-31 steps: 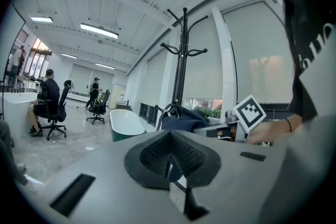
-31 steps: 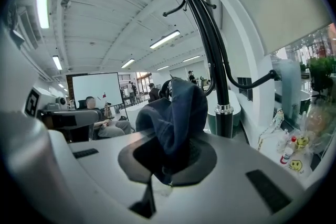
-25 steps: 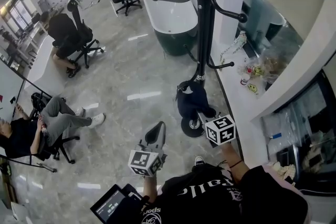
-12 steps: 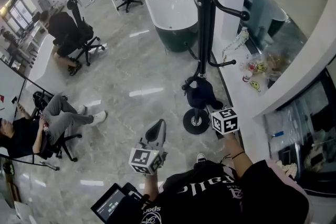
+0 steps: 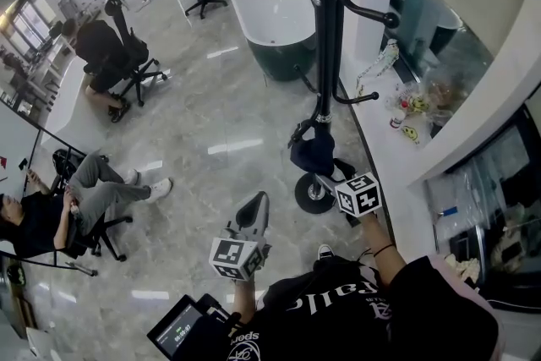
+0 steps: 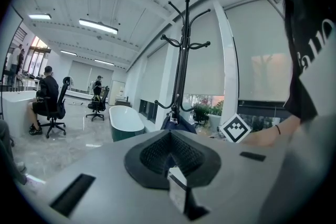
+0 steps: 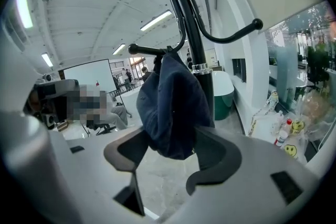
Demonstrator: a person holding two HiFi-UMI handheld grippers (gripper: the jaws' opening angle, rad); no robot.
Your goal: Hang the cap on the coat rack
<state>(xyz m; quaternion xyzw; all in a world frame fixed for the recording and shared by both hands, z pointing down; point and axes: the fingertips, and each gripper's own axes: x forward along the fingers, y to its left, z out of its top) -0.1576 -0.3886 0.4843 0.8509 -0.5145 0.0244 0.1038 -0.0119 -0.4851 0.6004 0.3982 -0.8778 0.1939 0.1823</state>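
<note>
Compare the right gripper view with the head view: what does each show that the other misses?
Only the right gripper view: the right tongs stand apart, having just been opening, and the cap hangs between them, apparently clear of the pads. Only the head view: the left tongs, the rack's round base on the floor, and a dark screen at the person's front. Both: the cap on its hook, the coat rack's pole and the bathtub.

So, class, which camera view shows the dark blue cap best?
The right gripper view: the cap fills the centre, close up, hanging from a coat rack hook. The head view shows the cap small, from above; the left gripper view shows only a distant glimpse.
</note>
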